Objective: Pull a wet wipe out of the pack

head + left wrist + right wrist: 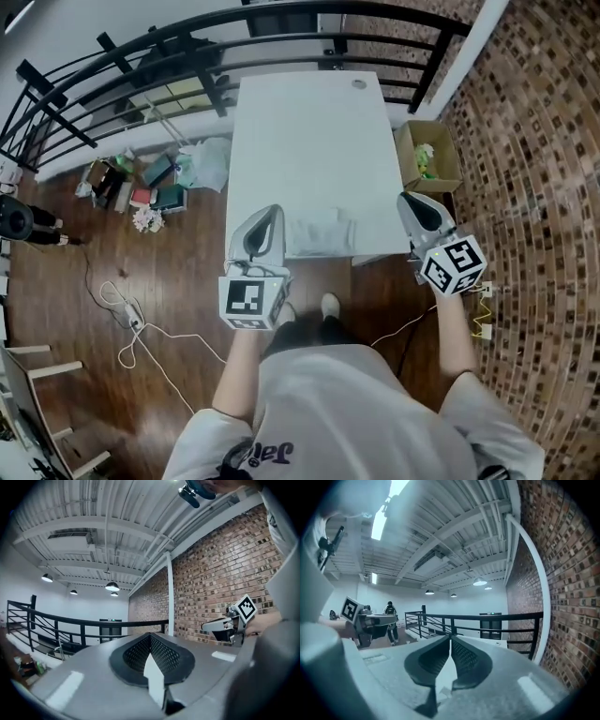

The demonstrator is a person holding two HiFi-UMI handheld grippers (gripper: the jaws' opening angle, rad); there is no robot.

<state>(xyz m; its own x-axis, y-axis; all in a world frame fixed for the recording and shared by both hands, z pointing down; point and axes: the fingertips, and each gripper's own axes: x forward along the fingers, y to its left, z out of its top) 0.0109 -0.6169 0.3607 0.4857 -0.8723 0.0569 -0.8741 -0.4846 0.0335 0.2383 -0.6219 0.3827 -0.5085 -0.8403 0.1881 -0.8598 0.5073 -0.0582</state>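
Note:
A flat white wet wipe pack (319, 232) lies near the front edge of the white table (309, 141). My left gripper (273, 211) hovers just left of the pack, over the table's front left corner, with its jaws shut and empty. My right gripper (406, 198) is held off the table's right front corner, also shut with nothing in it. In the left gripper view the black pads (161, 656) meet at the tip, and the right gripper (206, 627) shows at the right. In the right gripper view the pads (464, 656) touch, and the left gripper (393, 619) is at the left.
An open cardboard box (428, 155) stands on the floor right of the table. A black railing (187, 56) runs behind it, a brick wall (544, 141) is at the right. Clutter (141, 183) and cables (131, 319) lie on the wooden floor at left. A person (390, 620) stands far off.

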